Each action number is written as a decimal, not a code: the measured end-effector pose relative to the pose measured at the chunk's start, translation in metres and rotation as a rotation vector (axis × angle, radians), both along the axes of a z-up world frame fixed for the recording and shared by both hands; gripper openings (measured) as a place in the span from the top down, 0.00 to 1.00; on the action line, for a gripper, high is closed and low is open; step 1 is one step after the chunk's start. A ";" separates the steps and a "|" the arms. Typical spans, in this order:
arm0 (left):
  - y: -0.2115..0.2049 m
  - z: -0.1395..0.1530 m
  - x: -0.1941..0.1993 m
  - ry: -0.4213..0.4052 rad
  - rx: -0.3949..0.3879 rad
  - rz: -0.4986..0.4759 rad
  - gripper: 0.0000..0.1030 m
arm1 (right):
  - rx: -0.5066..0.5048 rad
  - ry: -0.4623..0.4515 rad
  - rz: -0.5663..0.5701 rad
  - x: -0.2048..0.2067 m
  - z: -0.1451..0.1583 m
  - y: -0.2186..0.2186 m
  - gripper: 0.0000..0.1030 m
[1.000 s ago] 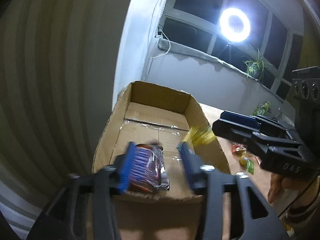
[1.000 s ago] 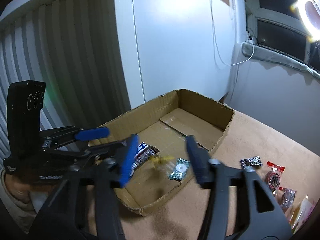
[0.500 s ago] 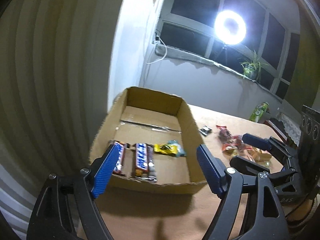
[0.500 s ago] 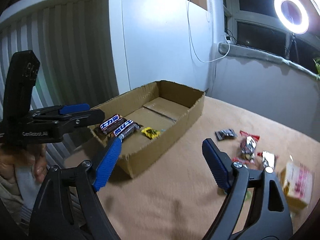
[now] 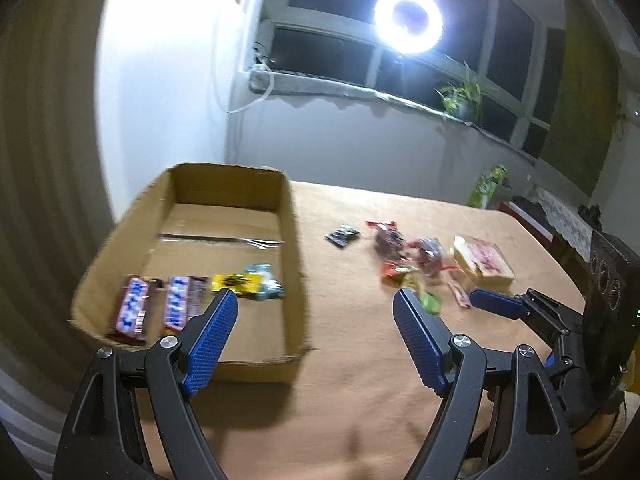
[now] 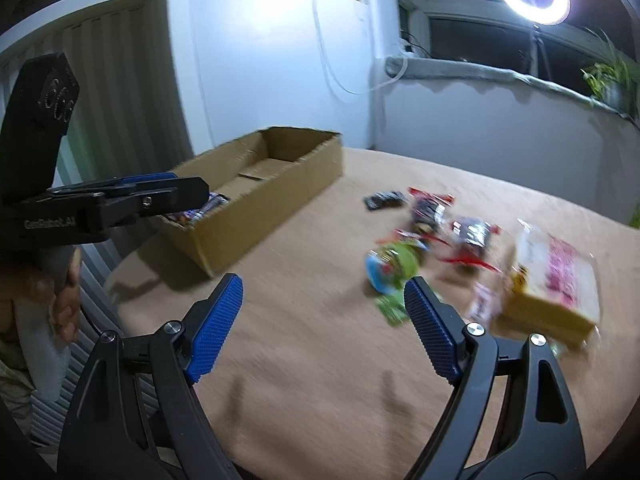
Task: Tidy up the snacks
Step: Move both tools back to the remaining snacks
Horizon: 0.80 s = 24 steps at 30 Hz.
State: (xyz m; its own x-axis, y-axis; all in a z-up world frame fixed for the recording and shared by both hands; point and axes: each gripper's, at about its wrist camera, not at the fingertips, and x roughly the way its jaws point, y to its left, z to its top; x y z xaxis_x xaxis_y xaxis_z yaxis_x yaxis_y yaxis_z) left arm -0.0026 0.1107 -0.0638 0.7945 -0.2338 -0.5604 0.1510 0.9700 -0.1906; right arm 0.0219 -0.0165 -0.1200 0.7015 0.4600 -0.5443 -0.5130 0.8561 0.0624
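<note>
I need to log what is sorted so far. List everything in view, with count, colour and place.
cardboard box: one, brown, left on the table
chocolate bars: two, brown with blue and white, near end of the box
yellow packet: one, in the box beside the bars
pale blue-green packet: one, in the box, right of the yellow one
black packet: one, on the table
loose snack pile: count unclear, red, green, blue
pink-topped pack: one, right of the pile
table: tan
ring light: one, lit, by the window
potted plant: one, green, windowsill
left gripper: open, empty
right gripper: open, empty
</note>
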 end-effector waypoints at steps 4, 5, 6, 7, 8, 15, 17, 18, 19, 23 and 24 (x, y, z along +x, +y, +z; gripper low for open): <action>-0.019 -0.001 0.003 0.011 0.016 -0.043 0.22 | 0.004 0.011 -0.041 0.004 -0.003 -0.016 0.17; -0.023 -0.001 0.004 0.014 0.020 -0.052 0.22 | 0.009 0.018 -0.058 0.006 -0.004 -0.022 0.17; -0.028 -0.001 0.006 0.017 0.024 -0.062 0.22 | 0.012 0.027 -0.067 0.007 -0.005 -0.025 0.17; -0.032 -0.001 0.006 0.019 0.027 -0.072 0.22 | 0.010 0.041 -0.077 0.009 -0.006 -0.029 0.17; -0.037 -0.001 0.007 0.023 0.031 -0.083 0.22 | 0.004 0.054 -0.085 0.011 -0.008 -0.031 0.17; -0.070 -0.012 0.012 0.049 0.043 -0.178 0.22 | 0.018 0.114 -0.143 0.021 -0.017 -0.068 0.17; -0.078 -0.018 0.013 0.062 0.037 -0.215 0.22 | 0.024 0.137 -0.145 0.026 -0.018 -0.077 0.23; -0.081 -0.022 0.013 0.069 0.037 -0.234 0.22 | 0.027 0.149 -0.142 0.029 -0.018 -0.080 0.31; -0.085 -0.025 0.012 0.076 0.042 -0.252 0.22 | 0.030 0.161 -0.138 0.032 -0.019 -0.083 0.34; -0.100 -0.038 0.009 0.097 0.065 -0.336 0.22 | 0.052 0.210 -0.099 0.045 -0.022 -0.087 0.35; -0.105 -0.041 0.008 0.103 0.069 -0.370 0.22 | 0.057 0.225 -0.087 0.048 -0.024 -0.086 0.35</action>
State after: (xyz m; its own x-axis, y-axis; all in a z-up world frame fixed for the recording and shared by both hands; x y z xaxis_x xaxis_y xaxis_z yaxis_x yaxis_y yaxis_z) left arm 0.0055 0.0061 -0.1047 0.6027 -0.4527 -0.6572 0.4761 0.8649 -0.1591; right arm 0.0704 -0.1023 -0.1436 0.6039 0.4378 -0.6661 -0.4052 0.8882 0.2164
